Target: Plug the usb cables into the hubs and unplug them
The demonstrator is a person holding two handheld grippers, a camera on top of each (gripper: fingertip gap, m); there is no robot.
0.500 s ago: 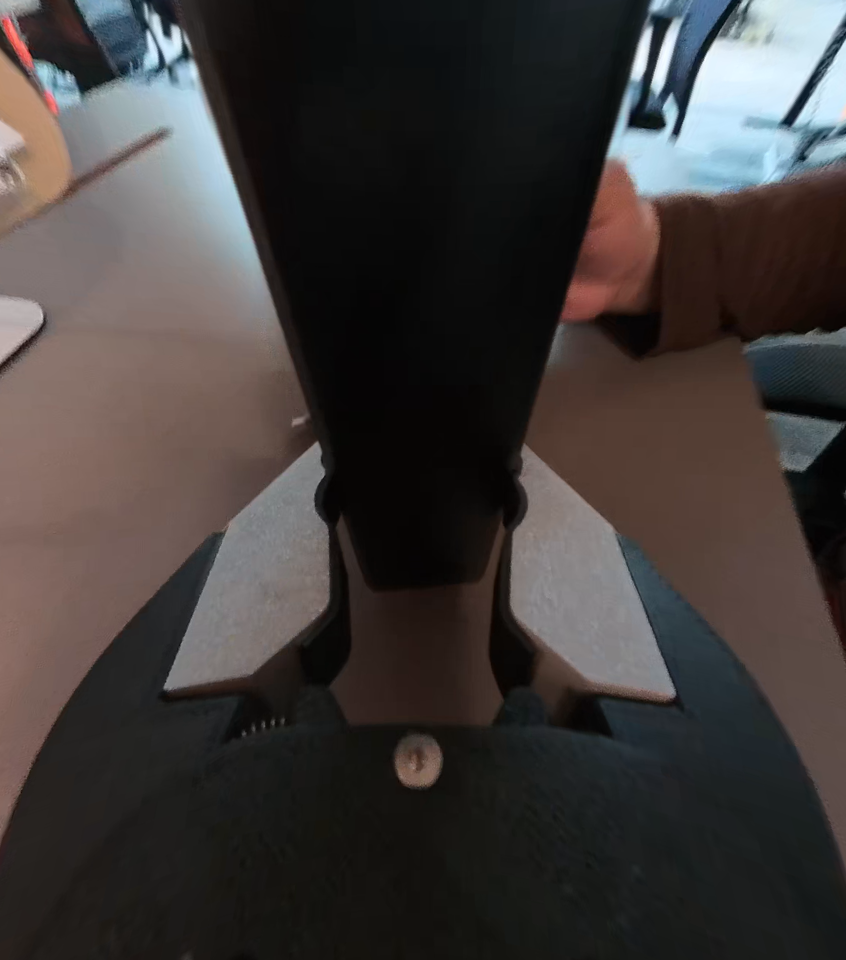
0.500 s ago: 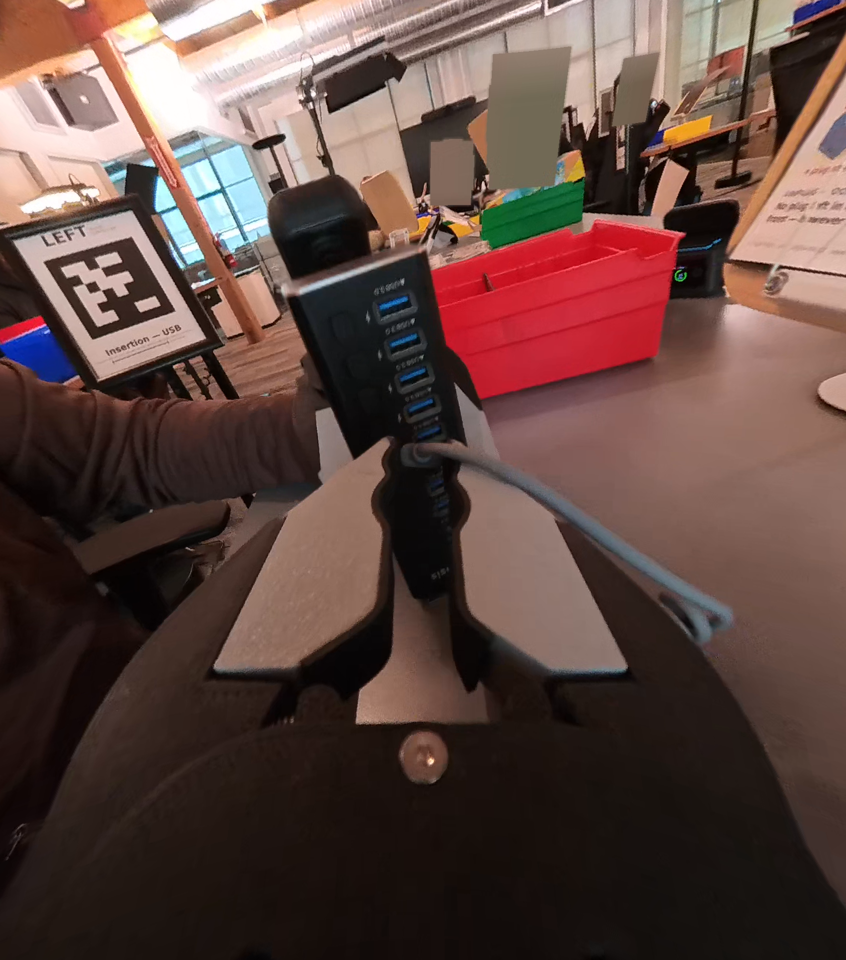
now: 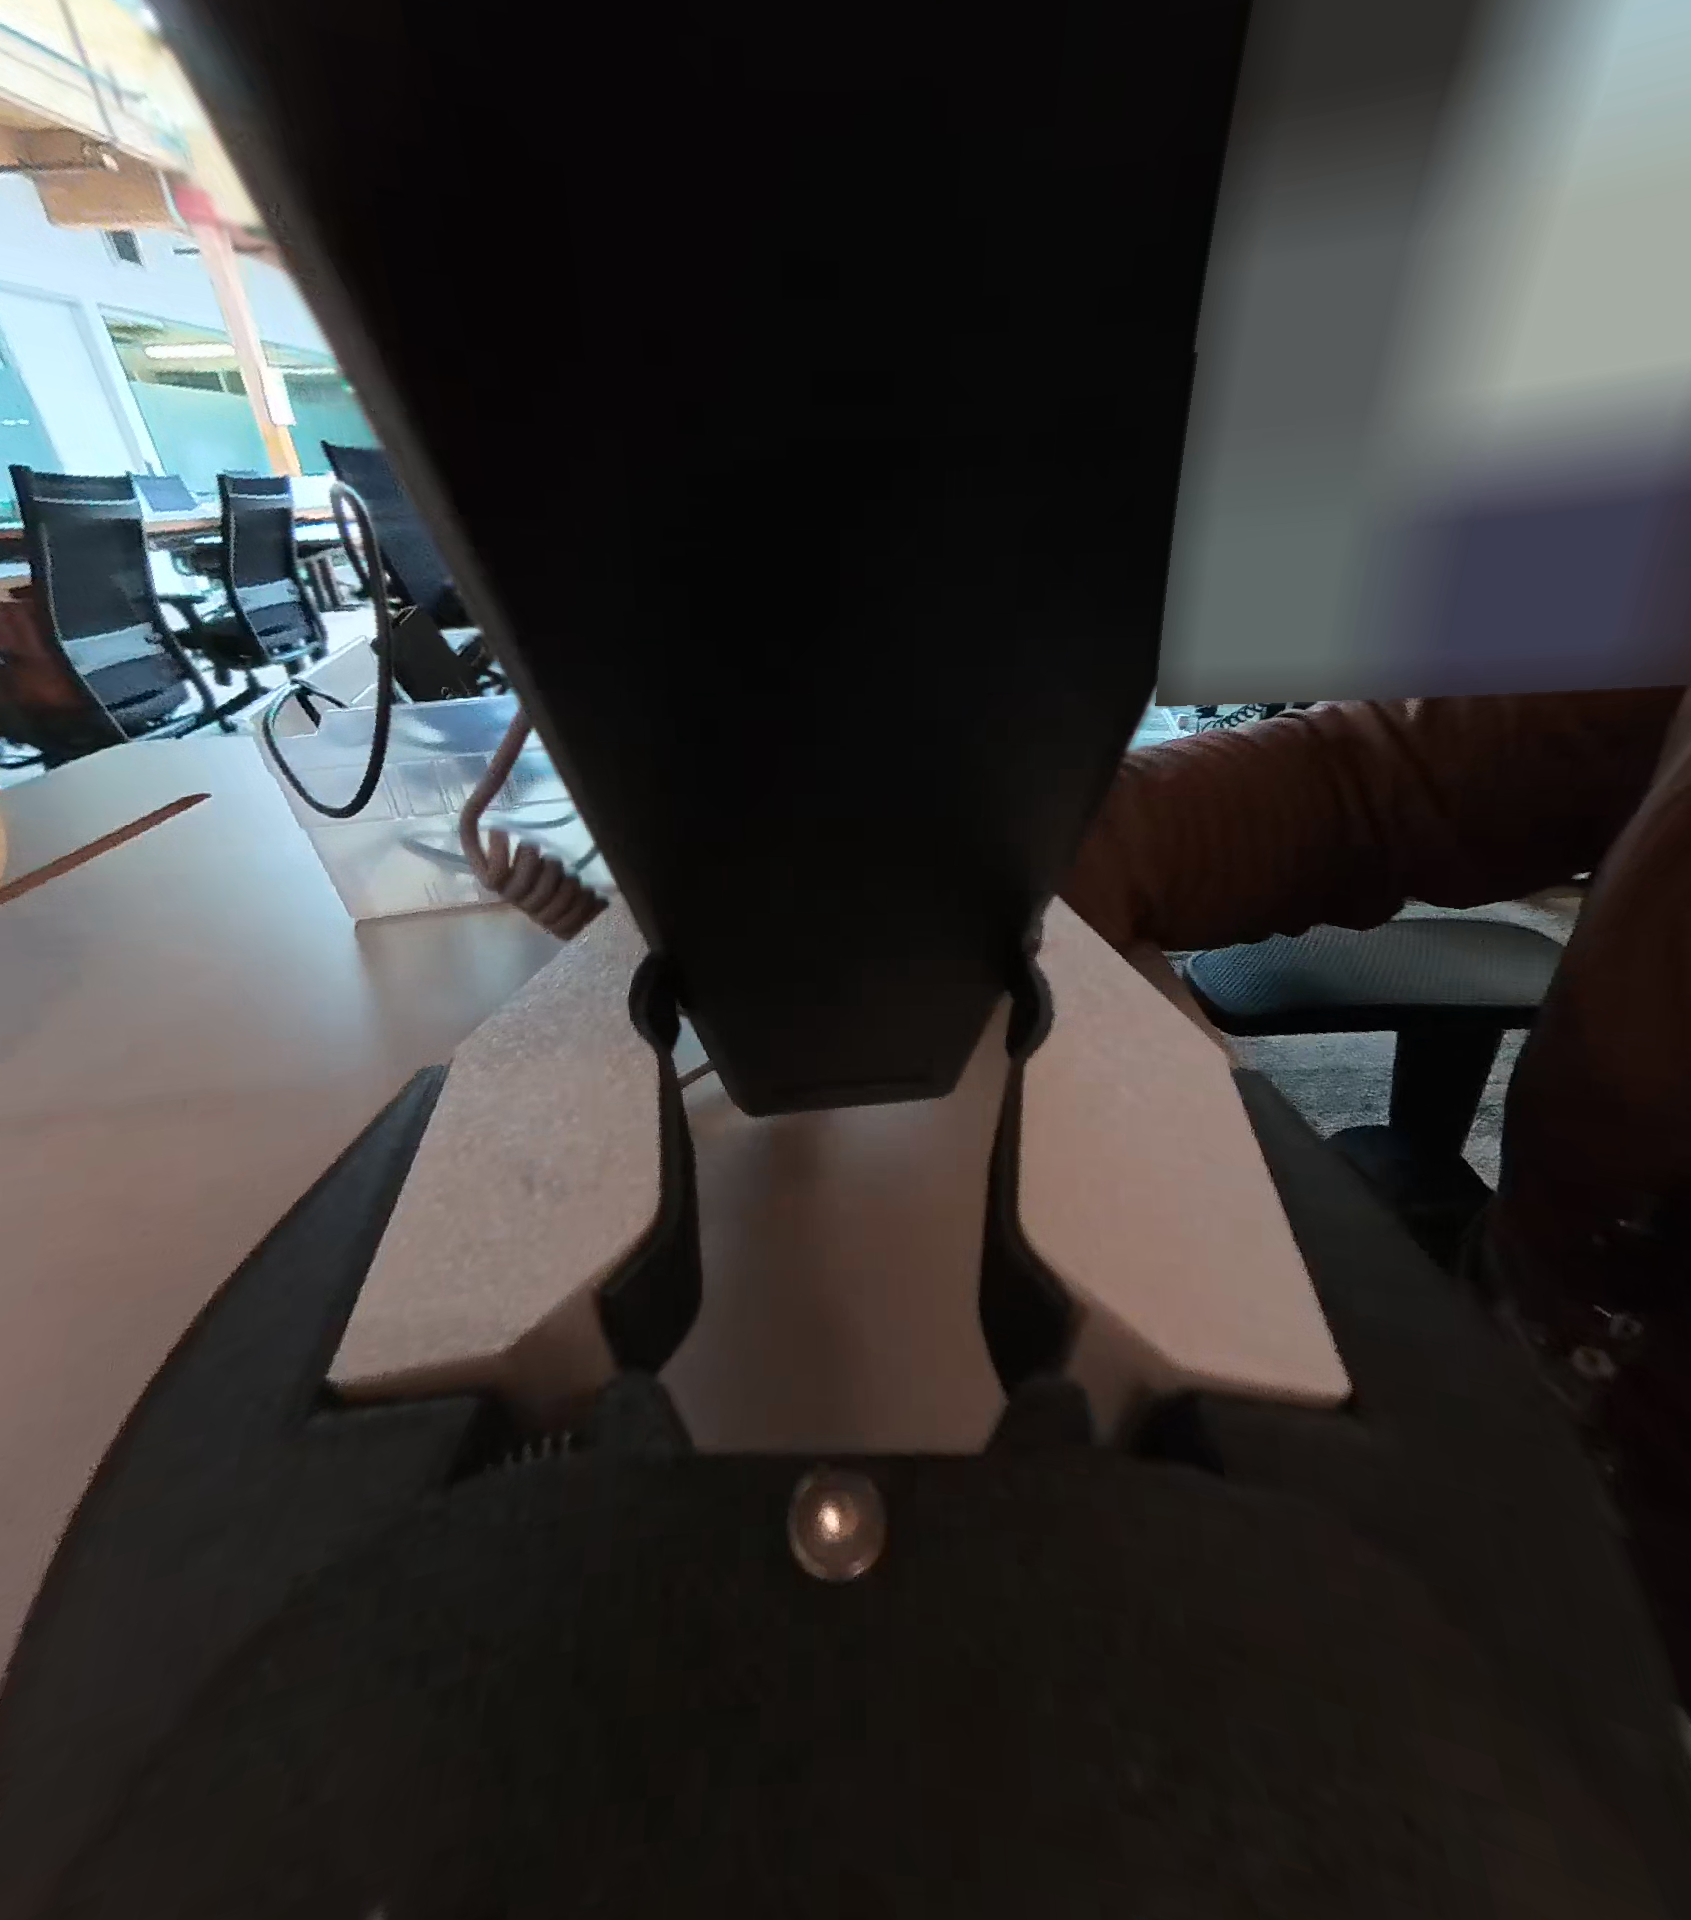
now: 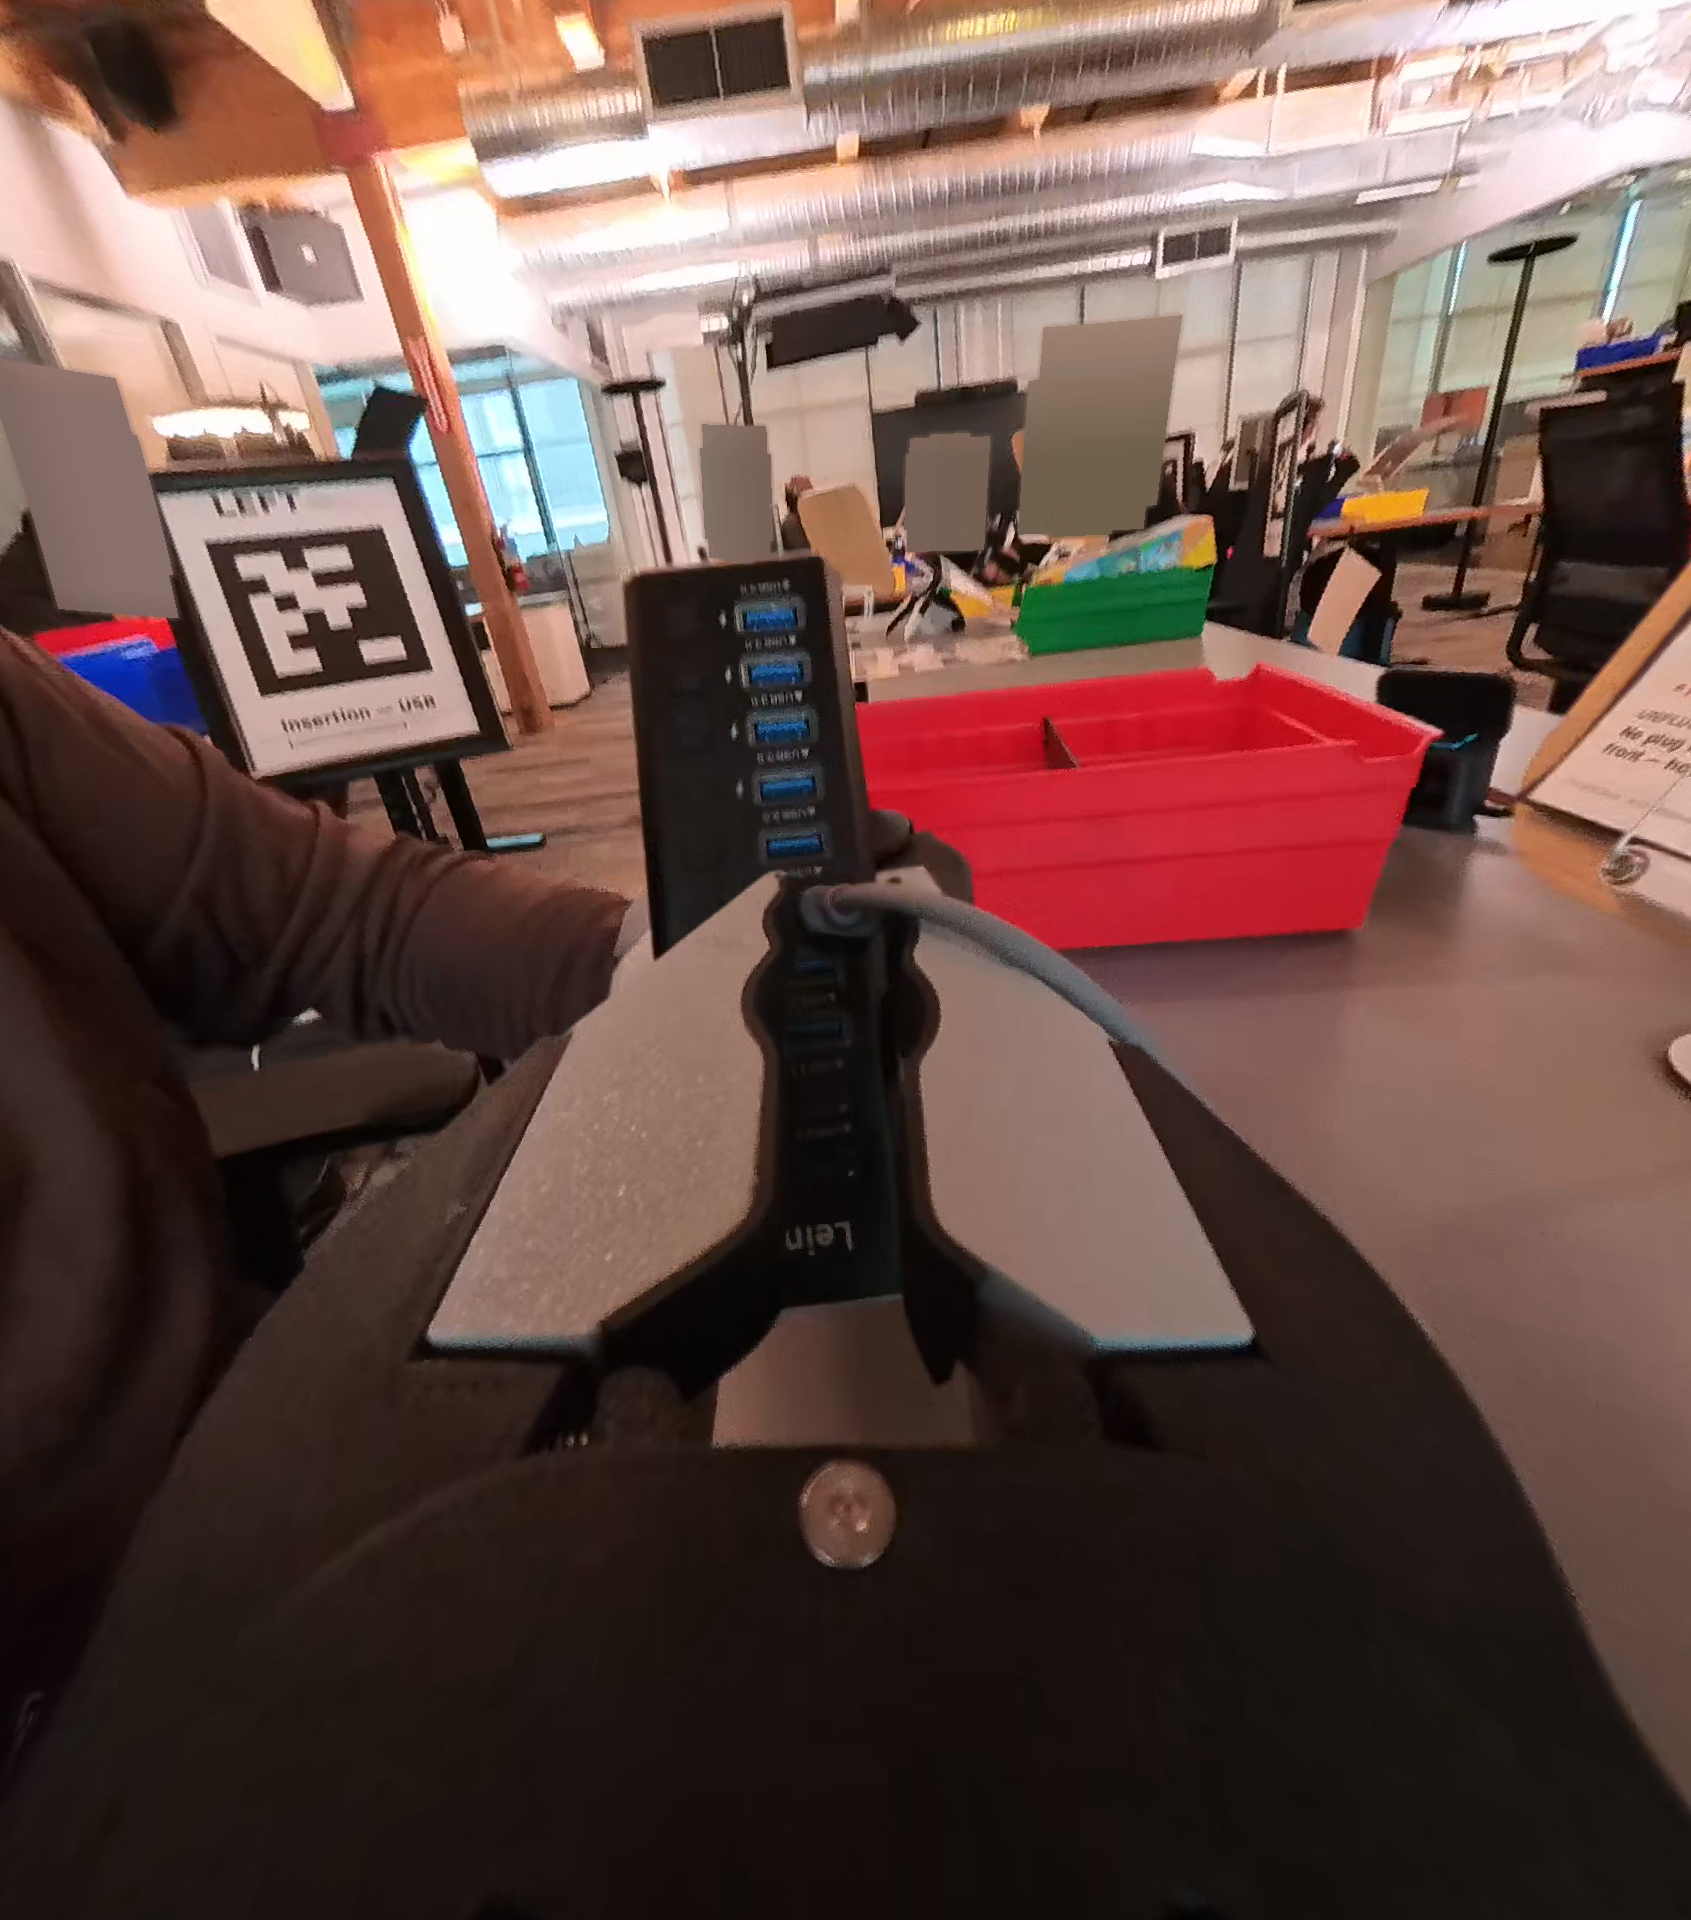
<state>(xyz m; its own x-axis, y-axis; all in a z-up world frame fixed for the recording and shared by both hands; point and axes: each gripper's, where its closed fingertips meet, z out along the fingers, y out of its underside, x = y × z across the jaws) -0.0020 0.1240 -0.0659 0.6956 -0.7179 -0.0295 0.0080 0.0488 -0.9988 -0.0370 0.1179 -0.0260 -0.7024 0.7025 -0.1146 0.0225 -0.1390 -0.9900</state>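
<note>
Our left gripper (image 3: 836, 1023) clamps the black USB hub (image 4: 747, 727) upright to steady it; our right gripper (image 4: 836, 940) pinches the grey cable's plug (image 4: 825, 902) at a port.

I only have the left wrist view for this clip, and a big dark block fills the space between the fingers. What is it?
Observer: A black hub, held upright. The right wrist view shows a column of blue ports on its front.
Operator: Is anything plugged in?
Observer: Yes, a grey cable sits in the sixth port down. The five ports above it are free.
Operator: Where is the other gripper?
Observer: At that port: the right gripper is closed on the grey cable's plug.
</note>
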